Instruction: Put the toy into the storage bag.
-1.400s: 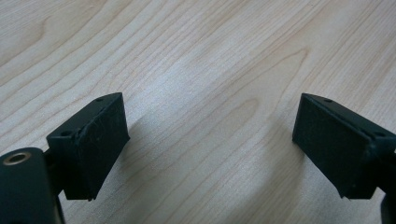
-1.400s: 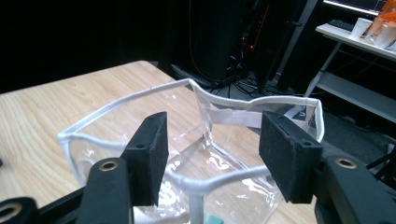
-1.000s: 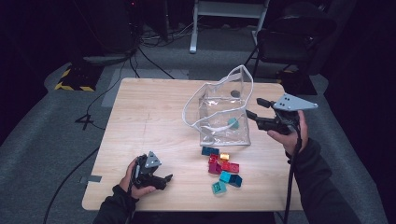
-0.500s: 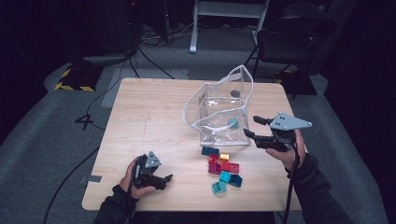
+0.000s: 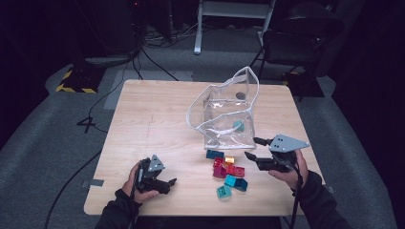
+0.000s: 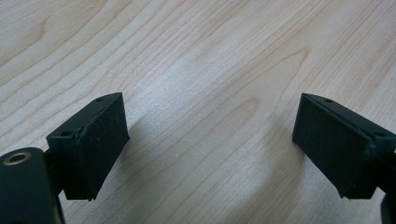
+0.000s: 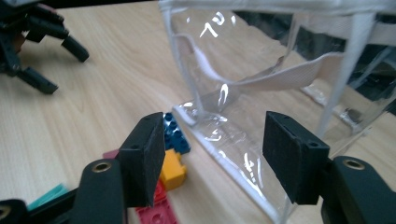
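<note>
**Counter stock: building bricks beside clear pouch**

We list a cluster of building bricks [image 5: 227, 169] on the wooden counter [image 5: 153, 119], just in front of a clear plastic pouch [image 5: 227, 112] with white trim; a teal brick [image 5: 237, 125] lies inside it. Our right gripper [image 5: 252, 148] hovers beside the cluster with its fingers [image 7: 142, 156] wide and nothing between them. Our left gripper [image 5: 170, 183] rests near the counter's front edge, well apart from the bricks, fingers [image 6: 93, 144] parted over bare wood.
</note>
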`<state>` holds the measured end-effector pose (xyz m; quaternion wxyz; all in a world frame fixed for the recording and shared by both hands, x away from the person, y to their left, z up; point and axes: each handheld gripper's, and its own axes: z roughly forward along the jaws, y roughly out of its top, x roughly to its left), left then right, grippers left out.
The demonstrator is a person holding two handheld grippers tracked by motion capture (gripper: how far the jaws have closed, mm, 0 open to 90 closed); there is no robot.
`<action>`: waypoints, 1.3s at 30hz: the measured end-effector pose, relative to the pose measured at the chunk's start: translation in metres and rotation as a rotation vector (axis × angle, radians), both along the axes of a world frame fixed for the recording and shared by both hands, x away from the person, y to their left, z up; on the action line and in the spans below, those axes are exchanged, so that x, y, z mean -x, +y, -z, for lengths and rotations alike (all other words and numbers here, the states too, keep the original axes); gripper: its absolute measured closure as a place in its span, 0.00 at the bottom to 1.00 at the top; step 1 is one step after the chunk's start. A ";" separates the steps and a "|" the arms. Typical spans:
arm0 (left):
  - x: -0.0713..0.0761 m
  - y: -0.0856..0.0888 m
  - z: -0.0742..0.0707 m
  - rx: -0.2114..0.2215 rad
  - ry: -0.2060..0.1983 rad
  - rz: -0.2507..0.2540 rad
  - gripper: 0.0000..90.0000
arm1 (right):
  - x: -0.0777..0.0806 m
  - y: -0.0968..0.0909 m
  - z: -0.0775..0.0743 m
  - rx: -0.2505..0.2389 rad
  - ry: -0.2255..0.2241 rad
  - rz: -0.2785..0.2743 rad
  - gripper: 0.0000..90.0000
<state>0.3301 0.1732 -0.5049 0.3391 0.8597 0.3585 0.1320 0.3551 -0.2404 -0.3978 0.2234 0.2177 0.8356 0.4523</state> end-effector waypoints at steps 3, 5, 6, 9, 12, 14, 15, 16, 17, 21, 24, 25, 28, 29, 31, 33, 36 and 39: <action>0.000 0.000 0.000 0.001 0.000 -0.001 0.12 | 0.004 0.001 0.010 0.023 0.014 -0.013 0.44; 0.000 0.000 0.000 0.000 0.000 -0.001 0.12 | 0.006 0.001 0.016 0.040 0.025 -0.017 0.44; 0.000 0.000 0.000 0.001 0.001 -0.001 0.12 | 0.007 0.001 0.021 0.040 0.036 -0.023 0.44; 0.000 0.000 0.000 0.000 0.000 -0.001 0.12 | 0.011 0.000 0.032 0.051 0.059 -0.030 0.44; 0.000 0.000 0.000 0.003 0.002 -0.004 0.12 | 0.014 -0.002 0.041 0.055 0.076 -0.030 0.44; 0.000 0.000 0.000 0.002 0.001 -0.004 0.12 | 0.017 -0.003 0.045 0.062 0.083 -0.028 0.44; 0.000 0.000 0.000 0.002 0.001 -0.004 0.12 | 0.018 -0.004 0.047 0.058 0.092 -0.030 0.44; 0.000 0.000 0.000 0.002 0.001 -0.004 0.12 | 0.020 -0.005 0.050 0.055 0.101 -0.039 0.44; 0.001 0.000 0.000 0.002 0.001 -0.005 0.12 | 0.021 -0.005 0.052 0.059 0.102 -0.043 0.44; 0.001 0.000 0.000 0.002 0.001 -0.005 0.12 | 0.029 -0.007 0.058 0.052 0.122 -0.047 0.45; 0.001 0.000 0.000 0.001 0.002 -0.005 0.12 | 0.035 -0.008 0.061 0.021 0.146 -0.064 0.45; 0.001 0.000 0.000 0.001 0.002 -0.005 0.12 | 0.037 -0.007 0.062 0.021 0.150 -0.072 0.45; 0.001 0.000 0.000 0.001 0.002 -0.005 0.12 | 0.042 -0.005 0.067 0.041 0.147 -0.090 0.45; 0.001 0.000 0.000 0.001 0.002 -0.005 0.12 | 0.043 -0.004 0.068 0.038 0.150 -0.097 0.45; 0.001 0.000 0.000 0.001 0.002 -0.005 0.12 | 0.044 -0.002 0.072 0.037 0.168 -0.109 0.45; 0.001 0.000 0.000 0.001 0.002 -0.005 0.12 | 0.045 0.001 0.076 0.052 0.173 -0.115 0.45; 0.001 0.000 0.000 -0.001 0.000 -0.004 0.12 | 0.045 0.005 0.081 0.069 0.184 -0.123 0.45; 0.001 0.000 0.000 -0.001 0.000 -0.004 0.12 | 0.045 0.008 0.086 0.086 0.189 -0.129 0.47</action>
